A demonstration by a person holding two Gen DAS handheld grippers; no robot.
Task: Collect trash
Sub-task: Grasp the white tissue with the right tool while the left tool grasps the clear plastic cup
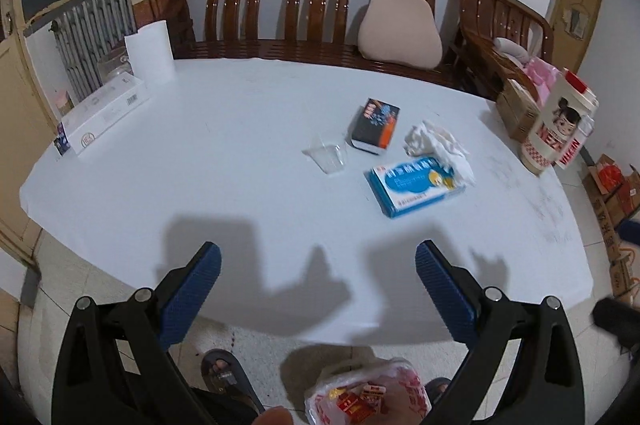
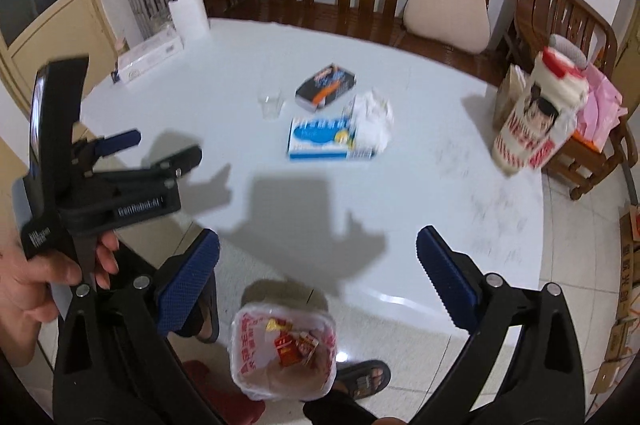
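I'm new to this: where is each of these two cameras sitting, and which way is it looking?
Left wrist view: rides the left tool, looks down over the white table; its open blue fingers and a sandalled foot show.
Right wrist view: rides the right tool, same direction; its open fingers, the left tool and the hand holding it show.
Shared: blue box, crumpled tissue, lined bin.

boxes on table: 3 – dark box (image 1: 374, 126), blue-and-white box (image 1: 416, 185), long white box (image 1: 106, 113) | clear plastic cup (image 1: 330, 155): 1 | crumpled tissue (image 1: 434, 143): 1 | paper roll (image 1: 150, 51): 1 | bag-lined bin (image 2: 284, 355): 1 | grippers: 2 – left gripper (image 1: 318, 295), right gripper (image 2: 318, 285)
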